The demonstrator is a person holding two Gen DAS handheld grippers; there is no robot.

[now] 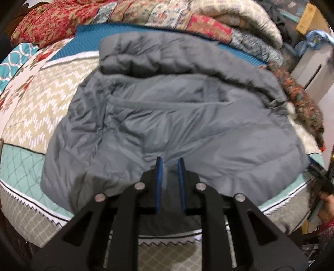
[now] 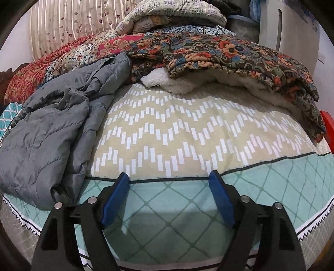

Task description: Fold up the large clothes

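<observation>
Grey quilted jacket [image 1: 177, 116] lies bunched on the bed [image 2: 187, 133], left of its zigzag panel. Left gripper [image 1: 170, 164] pinches the jacket's near hem; right gripper [image 2: 168, 181] hangs spread wide, empty, over the bed's teal border.

This was a bedroom in a home. A bed [image 2: 187, 135] filled both views, spread with a patterned cover of beige zigzags and a teal lattice band along its near edge. Folded quilts [image 1: 167, 14] in red and floral patchwork were heaped along the far side, with a dark floral fleece-lined blanket [image 2: 229, 54] to the right. A striped leaf-print curtain [image 2: 62, 23] hung at far left.
</observation>
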